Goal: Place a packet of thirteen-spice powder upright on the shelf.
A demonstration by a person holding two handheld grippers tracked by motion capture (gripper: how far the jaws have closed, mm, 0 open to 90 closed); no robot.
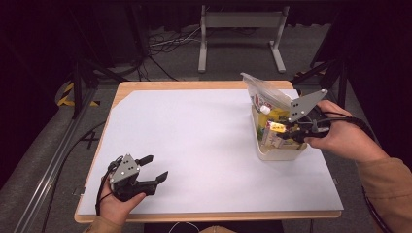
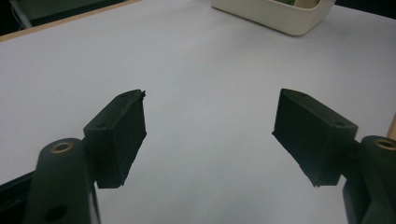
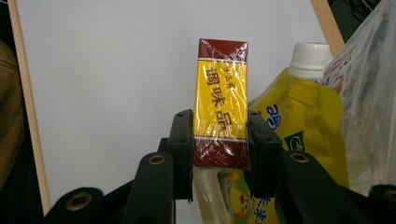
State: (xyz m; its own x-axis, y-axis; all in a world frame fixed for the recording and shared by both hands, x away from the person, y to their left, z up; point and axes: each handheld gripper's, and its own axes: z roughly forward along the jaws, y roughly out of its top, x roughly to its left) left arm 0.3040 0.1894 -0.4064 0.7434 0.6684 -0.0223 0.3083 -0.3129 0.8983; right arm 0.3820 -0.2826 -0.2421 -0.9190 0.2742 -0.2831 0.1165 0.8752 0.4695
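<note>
Right gripper view: the right gripper (image 3: 219, 144) has its jaws clamped on the two long sides of a yellow packet (image 3: 221, 103) with dark red ends, so the packet stands upright between them.
Packet place: it is at the bin (image 1: 281, 154), just above the other goods there, next to the pouch.
Why held so: I judge the grip on the narrow sides lets the packet go in or out of the crowded bin without tipping.
Left gripper (image 1: 154, 174): jaws apart, nothing between them, resting near the table (image 1: 194, 145) edge, well apart from the bin; it seems to wait.
Bin: at the right side of the table, close to the right hand (image 1: 347, 138).
Count: one bin, one yellow packet, one pouch (image 3: 299, 116) with a white cap, one clear bag (image 1: 265, 92) leaning out of the bin, two grippers.
</note>
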